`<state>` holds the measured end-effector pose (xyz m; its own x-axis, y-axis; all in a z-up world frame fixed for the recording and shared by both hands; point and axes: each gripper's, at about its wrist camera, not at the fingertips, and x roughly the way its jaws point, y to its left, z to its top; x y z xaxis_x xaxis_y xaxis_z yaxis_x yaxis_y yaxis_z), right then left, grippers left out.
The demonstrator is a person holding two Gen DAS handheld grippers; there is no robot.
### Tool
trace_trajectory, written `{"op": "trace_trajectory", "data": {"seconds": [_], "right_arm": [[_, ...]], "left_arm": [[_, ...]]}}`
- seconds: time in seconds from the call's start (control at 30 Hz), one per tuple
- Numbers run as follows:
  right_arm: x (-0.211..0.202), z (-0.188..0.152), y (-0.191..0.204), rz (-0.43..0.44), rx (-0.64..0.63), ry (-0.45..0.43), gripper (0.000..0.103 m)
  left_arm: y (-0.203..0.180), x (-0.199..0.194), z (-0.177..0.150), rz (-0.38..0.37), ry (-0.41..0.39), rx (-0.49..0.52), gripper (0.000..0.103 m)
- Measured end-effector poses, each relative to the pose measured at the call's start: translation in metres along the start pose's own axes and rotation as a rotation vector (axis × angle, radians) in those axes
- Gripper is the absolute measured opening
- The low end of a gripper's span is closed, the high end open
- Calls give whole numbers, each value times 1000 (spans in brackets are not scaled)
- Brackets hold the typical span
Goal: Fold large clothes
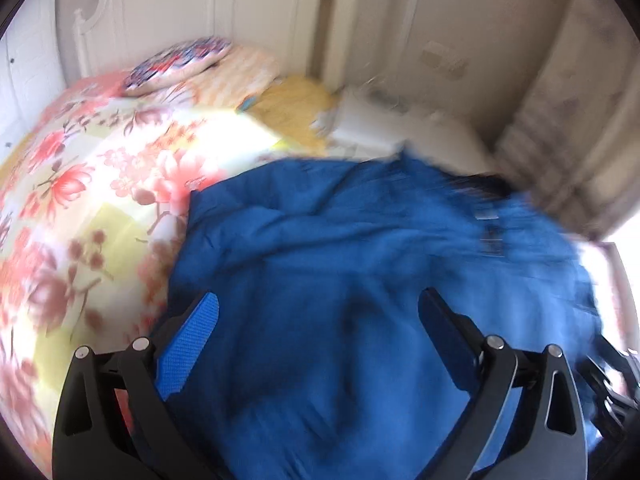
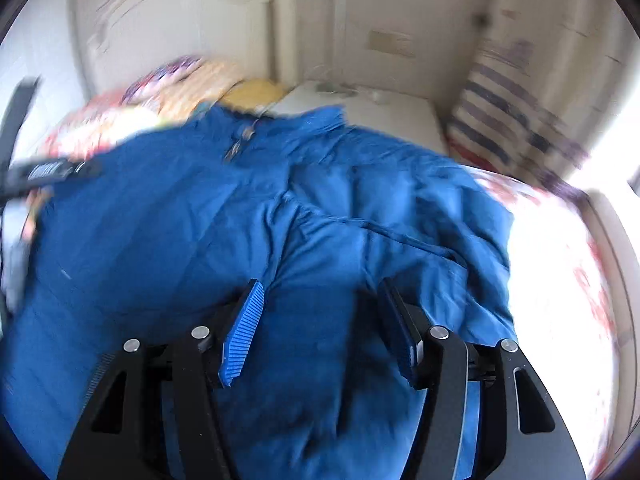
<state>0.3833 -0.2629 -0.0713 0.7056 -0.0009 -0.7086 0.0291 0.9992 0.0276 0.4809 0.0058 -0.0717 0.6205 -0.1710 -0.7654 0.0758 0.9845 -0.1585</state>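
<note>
A large blue garment (image 1: 340, 248) lies crumpled on a bed with a floral cover (image 1: 80, 184). It also fills the right wrist view (image 2: 200, 216), its collar at the far edge. My left gripper (image 1: 318, 308) is open and hovers over the garment's near left part, nothing between its fingers. My right gripper (image 2: 318, 292) is open over a fold of the blue cloth, its blue pads (image 2: 244, 332) apart and holding nothing. The left gripper (image 2: 44, 170) shows as a dark shape at the left edge of the right wrist view. Both views are motion-blurred.
Pillows (image 1: 180, 60) and a yellow cloth (image 1: 292, 108) lie at the head of the bed by a white headboard (image 1: 132, 4). A white bedside surface (image 2: 368, 112) and a striped cloth (image 2: 504, 120) stand at the far right. Bare bed cover (image 2: 560, 260) lies right of the garment.
</note>
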Motion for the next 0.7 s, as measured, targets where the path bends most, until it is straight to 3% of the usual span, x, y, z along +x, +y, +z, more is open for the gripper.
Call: {"op": "trace_trajectory", "data": {"seconds": [0.07,0.17,0.3,0.37,0.4,0.5,0.6,0.7], "right_arm": [[-24,-6,11,19,-18,-31,60],[-32,-23,33,33,-94,12,60],[-3,-63,52,-10,-199,113,63],[1,-74,54,-24,-212,87,66],[-1,-73,53,-20,-200,94,66],[-14,-72,48,-9,-159,118,66],[-34,-77,35,-45,-150,79,67],[-24,-91,1,-127,-85,125,70]], "left_arm": [[-24,-40,-19,-40,-56,81,100],[-57,-65,-55,-30,-56,204,101],[-79,-50,-100,-2,22,282,101],[-83,-21,-125,26,113,312,101],[-81,-13,-135,29,106,324,101],[-70,-23,-133,14,104,272,100],[-50,-55,-136,-2,29,229,101],[-15,-60,-152,77,38,200,101]]}}
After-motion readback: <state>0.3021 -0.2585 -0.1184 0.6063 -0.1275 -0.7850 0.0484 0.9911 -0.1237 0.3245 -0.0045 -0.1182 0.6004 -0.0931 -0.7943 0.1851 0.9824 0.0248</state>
